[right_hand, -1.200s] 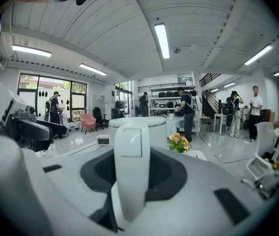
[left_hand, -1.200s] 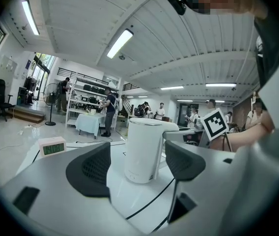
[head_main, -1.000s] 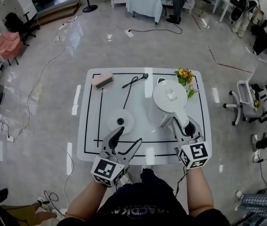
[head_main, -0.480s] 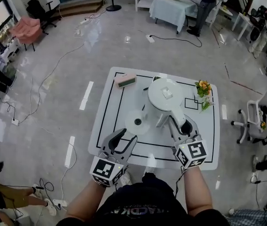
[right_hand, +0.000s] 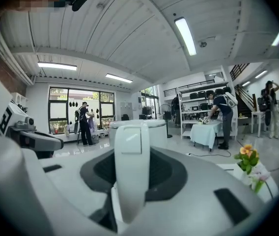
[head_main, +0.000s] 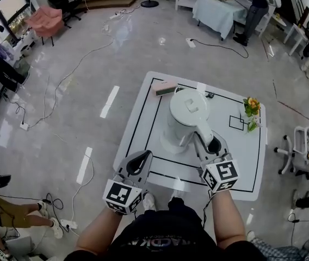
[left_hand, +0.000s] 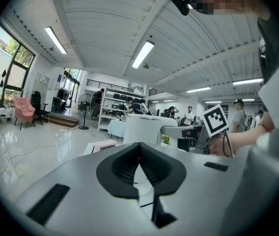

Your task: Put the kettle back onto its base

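We are seeing the right gripper [head_main: 208, 144] clamping the kettle [head_main: 186, 113] by its handle, upright over the table [head_main: 241, 167]. The left gripper [head_main: 141, 157] jaws have just been closing together, empty.

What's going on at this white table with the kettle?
A person holds a two-jaw gripper in each hand. The right gripper is clamped on the handle of the white plastic electric kettle and holds it upright over the white table with black lines. Its round base cannot be made out beneath it. The left gripper has just closed on nothing.
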The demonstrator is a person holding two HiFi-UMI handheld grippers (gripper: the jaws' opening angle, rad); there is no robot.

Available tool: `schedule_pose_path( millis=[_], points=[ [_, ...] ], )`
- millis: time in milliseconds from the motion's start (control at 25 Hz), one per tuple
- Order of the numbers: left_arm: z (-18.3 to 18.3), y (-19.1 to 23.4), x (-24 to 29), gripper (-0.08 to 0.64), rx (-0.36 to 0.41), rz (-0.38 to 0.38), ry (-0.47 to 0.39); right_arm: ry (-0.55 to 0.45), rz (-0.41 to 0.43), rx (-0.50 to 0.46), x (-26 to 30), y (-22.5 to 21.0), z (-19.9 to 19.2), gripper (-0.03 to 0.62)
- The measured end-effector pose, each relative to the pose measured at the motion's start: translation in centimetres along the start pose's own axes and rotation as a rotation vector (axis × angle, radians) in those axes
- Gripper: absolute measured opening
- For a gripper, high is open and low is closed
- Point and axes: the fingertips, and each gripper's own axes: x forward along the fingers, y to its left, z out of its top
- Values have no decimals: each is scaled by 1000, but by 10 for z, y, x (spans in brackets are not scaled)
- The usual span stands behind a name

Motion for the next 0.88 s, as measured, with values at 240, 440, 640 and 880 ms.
schedule_pose_path(
  millis=[240,440,640,880],
  points=[
    [-6,12,-11,5,-8,11,6,16,13,5,12,13,-12,123],
    [-11,17,-19,5,-12,15,18,14,4,5,17,19,-19,123],
    [-15,22,-24,5,-19,13,24,-3,-7,-3,16,22,-20,123],
    [-18,21,-26,5,-17,0,25,-18,-16,-13,9,24,-23,123]
  ],
)
